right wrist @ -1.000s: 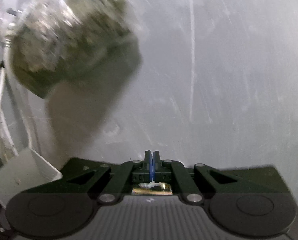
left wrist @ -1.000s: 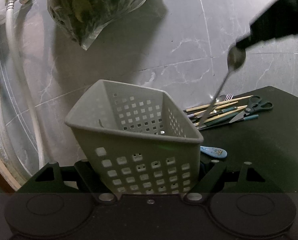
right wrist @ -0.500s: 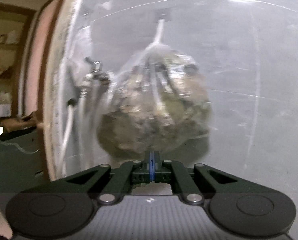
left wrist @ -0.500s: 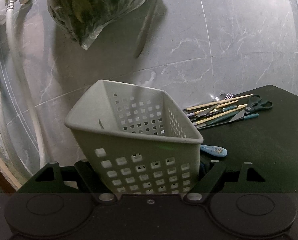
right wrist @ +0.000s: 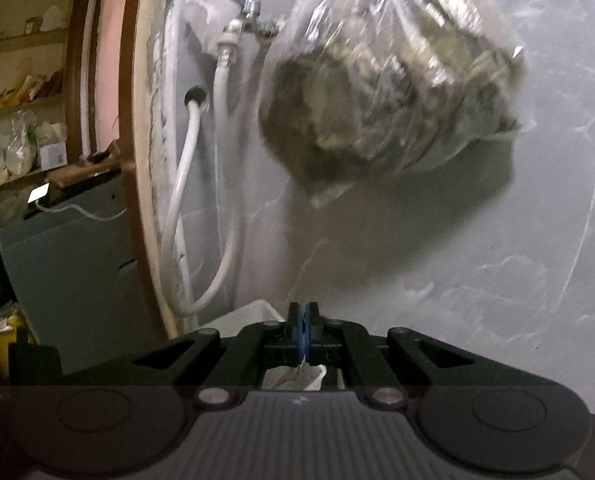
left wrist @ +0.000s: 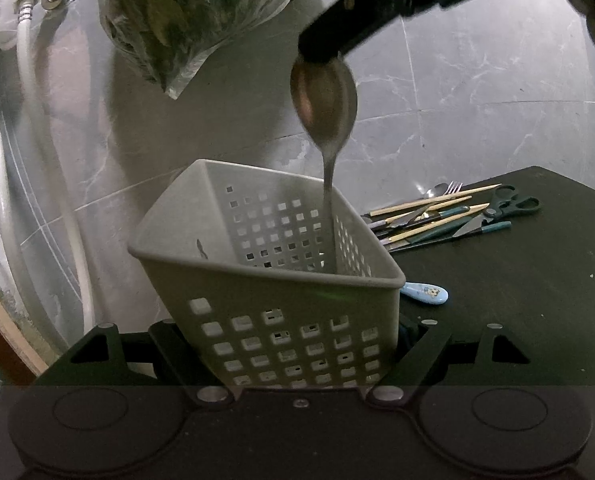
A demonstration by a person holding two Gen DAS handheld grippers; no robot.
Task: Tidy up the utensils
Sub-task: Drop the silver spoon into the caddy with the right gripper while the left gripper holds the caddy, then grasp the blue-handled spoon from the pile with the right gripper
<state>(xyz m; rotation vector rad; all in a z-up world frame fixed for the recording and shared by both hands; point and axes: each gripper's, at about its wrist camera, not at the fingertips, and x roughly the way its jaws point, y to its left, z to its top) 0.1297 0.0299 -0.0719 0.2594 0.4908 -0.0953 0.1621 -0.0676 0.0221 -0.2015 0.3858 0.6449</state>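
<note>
Right gripper pinches a metal spoon by its bowl tip, handle hanging into the grey basket that the left gripper clamps at its base. Light, stiff and slick steel probably swivels under so small a bite. Basket walls hide the handle's end.

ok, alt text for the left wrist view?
The right tongs dangle a metal spoon handle-down into a grey perforated basket gripped by the left tongs. More utensils lie on the black table behind.
</note>
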